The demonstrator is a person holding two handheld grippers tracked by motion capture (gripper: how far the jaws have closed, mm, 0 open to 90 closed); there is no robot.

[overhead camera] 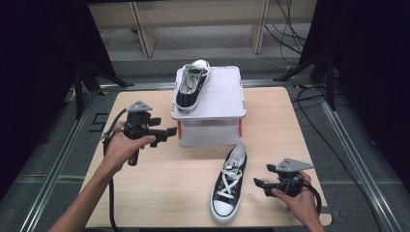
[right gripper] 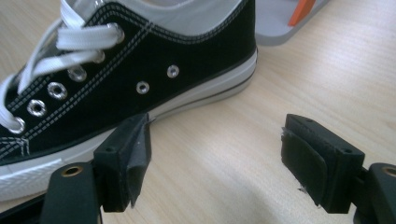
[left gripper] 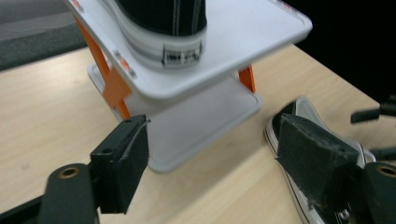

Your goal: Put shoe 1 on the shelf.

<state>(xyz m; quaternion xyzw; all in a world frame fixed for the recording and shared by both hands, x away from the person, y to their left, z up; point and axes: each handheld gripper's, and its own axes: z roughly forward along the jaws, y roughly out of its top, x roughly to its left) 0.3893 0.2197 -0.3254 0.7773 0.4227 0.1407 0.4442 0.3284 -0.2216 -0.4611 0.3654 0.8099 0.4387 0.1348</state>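
Observation:
One black-and-white sneaker (overhead camera: 192,85) rests on the top shelf of a white rack (overhead camera: 222,94) with orange posts, its heel toward me. Its mate (overhead camera: 229,182) lies on the wooden table (overhead camera: 164,193) in front of the rack, toe toward me. My left gripper (overhead camera: 167,134) hovers left of the rack, open and empty. In the left gripper view its jaws (left gripper: 212,140) frame the rack's lower shelf (left gripper: 201,121), with the upper sneaker's heel (left gripper: 163,18) above. My right gripper (overhead camera: 261,175) stands open beside the table sneaker (right gripper: 140,60), just to its right, with nothing between its jaws (right gripper: 217,130).
The rack takes up the table's far middle. Bare tabletop lies at the left front and along the right side. Behind the table stand wooden furniture legs (overhead camera: 145,34), and cables (overhead camera: 290,29) trail on the floor. Dark curtains flank both sides.

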